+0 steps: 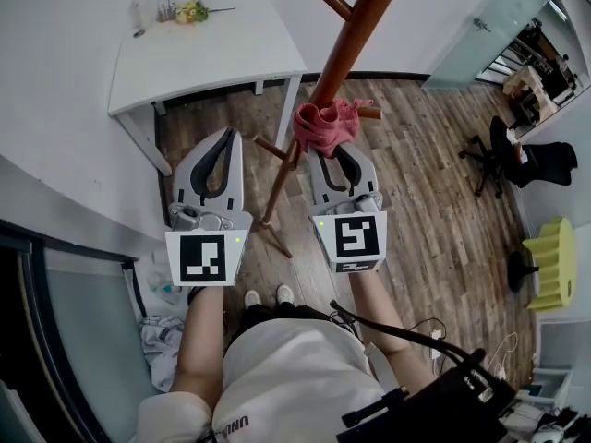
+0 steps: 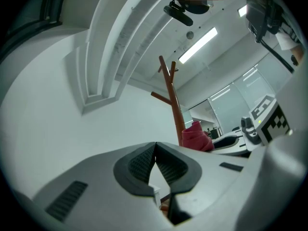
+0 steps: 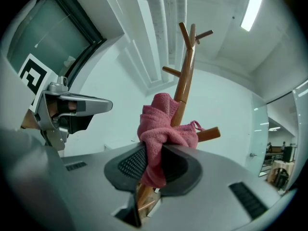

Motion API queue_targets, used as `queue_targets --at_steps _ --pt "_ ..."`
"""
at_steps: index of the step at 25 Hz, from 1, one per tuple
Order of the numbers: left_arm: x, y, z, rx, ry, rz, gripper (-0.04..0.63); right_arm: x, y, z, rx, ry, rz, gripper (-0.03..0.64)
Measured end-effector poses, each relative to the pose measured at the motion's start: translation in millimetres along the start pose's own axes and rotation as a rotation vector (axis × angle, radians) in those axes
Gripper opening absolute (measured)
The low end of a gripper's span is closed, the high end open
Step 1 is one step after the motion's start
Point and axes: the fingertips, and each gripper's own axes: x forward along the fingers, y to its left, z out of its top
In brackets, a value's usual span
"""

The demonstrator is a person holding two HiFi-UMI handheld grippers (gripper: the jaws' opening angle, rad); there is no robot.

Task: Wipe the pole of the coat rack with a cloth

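Note:
The wooden coat rack pole (image 1: 346, 49) rises through the middle of the head view, with its legs (image 1: 270, 221) on the floor between my grippers. My right gripper (image 1: 330, 151) is shut on a pink cloth (image 1: 323, 125), which presses against the pole beside a short peg (image 1: 369, 113). In the right gripper view the cloth (image 3: 161, 131) bunches out of the jaws and lies on the pole (image 3: 184, 78). My left gripper (image 1: 220, 155) is shut and empty, left of the pole. The left gripper view shows the pole (image 2: 173, 102) and cloth (image 2: 197, 137) to its right.
A white table (image 1: 203, 49) with small items and a yellow flower (image 1: 191, 11) stands at the back left. A black office chair (image 1: 503, 155) and a yellow stand (image 1: 552, 264) are on the wood floor at right. A glass partition (image 1: 69, 340) lies at left.

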Motion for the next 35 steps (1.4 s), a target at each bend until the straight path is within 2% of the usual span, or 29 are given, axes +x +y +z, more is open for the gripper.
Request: queue_targets --at_steps 17,25,35 --pt "-5 -2 -5 -0.003 0.022 -0.001 0.014 -7 2 -25 -0.027 0.066 -0.026 0.078" --pt "-7 -2 -8 -0.009 0.029 -0.001 0.014 -10 -9 -43 -0.024 0.114 -0.077 0.078" --pt "-13 1 -12 -0.010 0.038 0.011 0.014 0 2 -65 -0.102 0.173 -0.059 0.078"
